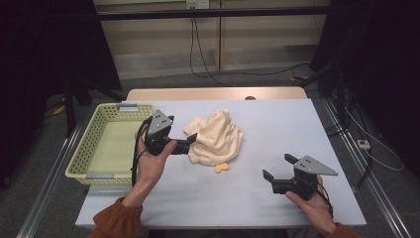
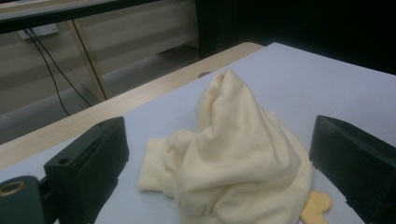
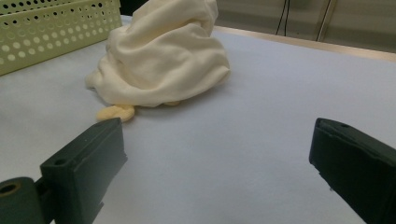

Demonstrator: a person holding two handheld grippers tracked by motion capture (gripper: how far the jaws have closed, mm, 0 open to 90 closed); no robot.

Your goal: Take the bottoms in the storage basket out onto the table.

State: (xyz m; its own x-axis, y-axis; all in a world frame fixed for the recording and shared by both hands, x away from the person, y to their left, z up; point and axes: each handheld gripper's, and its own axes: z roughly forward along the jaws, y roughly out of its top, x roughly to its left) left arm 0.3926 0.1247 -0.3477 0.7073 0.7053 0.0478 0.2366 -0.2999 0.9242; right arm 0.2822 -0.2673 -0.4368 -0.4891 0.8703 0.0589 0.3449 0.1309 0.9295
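1. Inspecting the table (image 1: 307, 129), we find a cream cloth (image 1: 218, 139) heaped near its middle, with a small yellow piece (image 1: 221, 168) just beside the cloth's near edge and a pale green basket (image 1: 81, 148) at the left.
2. We record the left gripper (image 1: 190, 141) at the cloth's left edge, jaws spread wide in its own view with the cloth (image 2: 233, 154) between them and nothing clamped.
3. We record the right gripper (image 1: 277, 171) well apart at the near right, jaws likewise spread and empty.
4. Risk, in our judgement: a pinch that takes only a surface fold lets the heap unroll and trail on lifting.
5. Risk: the yellow piece (image 3: 116, 112) lies partly under the hem; dragging the cloth may sweep it along or flick it off the table.
6. Risk: a trailing cloth may snag on the basket rim (image 3: 56, 9) if it is carried left.
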